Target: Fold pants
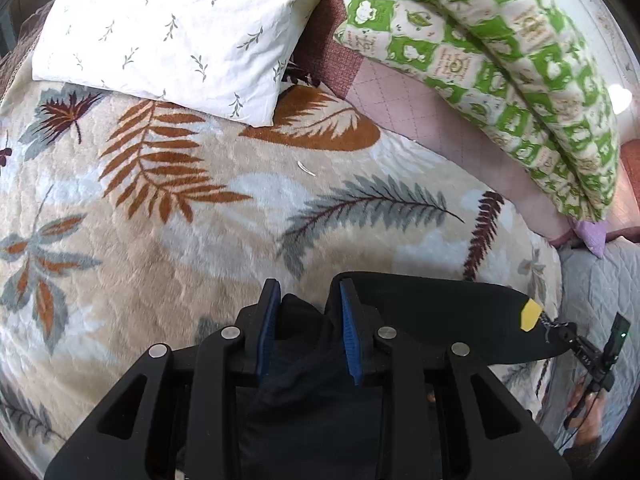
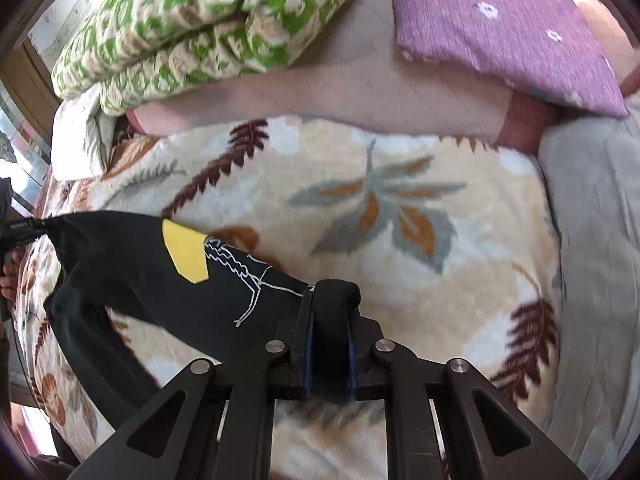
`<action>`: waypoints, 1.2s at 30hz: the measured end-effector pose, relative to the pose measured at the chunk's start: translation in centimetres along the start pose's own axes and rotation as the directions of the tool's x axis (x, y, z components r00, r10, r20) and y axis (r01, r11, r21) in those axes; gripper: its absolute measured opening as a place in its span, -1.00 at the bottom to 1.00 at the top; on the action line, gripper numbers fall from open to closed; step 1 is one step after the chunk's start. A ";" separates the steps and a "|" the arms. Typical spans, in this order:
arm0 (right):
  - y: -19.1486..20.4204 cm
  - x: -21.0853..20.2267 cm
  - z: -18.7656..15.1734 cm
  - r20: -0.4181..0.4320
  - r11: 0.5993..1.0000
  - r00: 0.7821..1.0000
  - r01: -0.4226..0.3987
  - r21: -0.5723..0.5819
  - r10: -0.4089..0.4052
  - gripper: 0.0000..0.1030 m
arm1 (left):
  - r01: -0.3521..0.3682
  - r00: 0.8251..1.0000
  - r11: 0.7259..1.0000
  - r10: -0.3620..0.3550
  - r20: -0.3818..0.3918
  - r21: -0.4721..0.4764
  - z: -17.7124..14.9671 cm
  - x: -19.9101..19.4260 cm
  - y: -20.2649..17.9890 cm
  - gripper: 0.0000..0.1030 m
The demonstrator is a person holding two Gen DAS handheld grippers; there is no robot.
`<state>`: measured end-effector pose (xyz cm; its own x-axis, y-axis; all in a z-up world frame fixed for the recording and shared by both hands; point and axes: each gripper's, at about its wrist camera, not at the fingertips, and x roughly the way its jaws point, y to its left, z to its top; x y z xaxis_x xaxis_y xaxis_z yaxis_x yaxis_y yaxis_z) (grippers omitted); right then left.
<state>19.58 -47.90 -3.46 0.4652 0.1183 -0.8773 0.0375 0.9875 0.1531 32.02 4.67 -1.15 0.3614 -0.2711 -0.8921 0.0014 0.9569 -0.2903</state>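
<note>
The pants (image 2: 132, 272) are black with a yellow patch (image 2: 186, 254) and a white line drawing. They hang stretched between the two grippers above a leaf-patterned blanket (image 2: 400, 272). My right gripper (image 2: 330, 300) is shut on a bunched edge of the pants. In the left wrist view my left gripper (image 1: 308, 296) has black pants cloth (image 1: 432, 312) between its blue pads (image 1: 350, 336), and the fabric runs off to the right toward the right gripper (image 1: 576, 344).
A white leaf-print pillow (image 1: 172, 32) lies at the head of the bed. A green-and-cream folded quilt (image 1: 500, 56) lies along the far side, also seen in the right wrist view (image 2: 192, 28). A purple flowered cloth (image 2: 508, 28) and a grey cover (image 2: 592, 240) lie at the right.
</note>
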 end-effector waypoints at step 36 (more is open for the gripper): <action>6.4 -6.3 -25.0 0.024 0.999 0.998 0.054 -0.003 -0.053 -0.66 | -0.098 0.986 0.988 0.112 -0.124 0.119 -17.7 -2.3 10.2 -0.47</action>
<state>-5.26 -39.72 -8.31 0.4837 0.0628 -0.8730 0.0595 0.9928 0.1044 14.64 13.20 -8.18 0.2409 -0.1725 -0.9551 0.0771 0.9844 -0.1583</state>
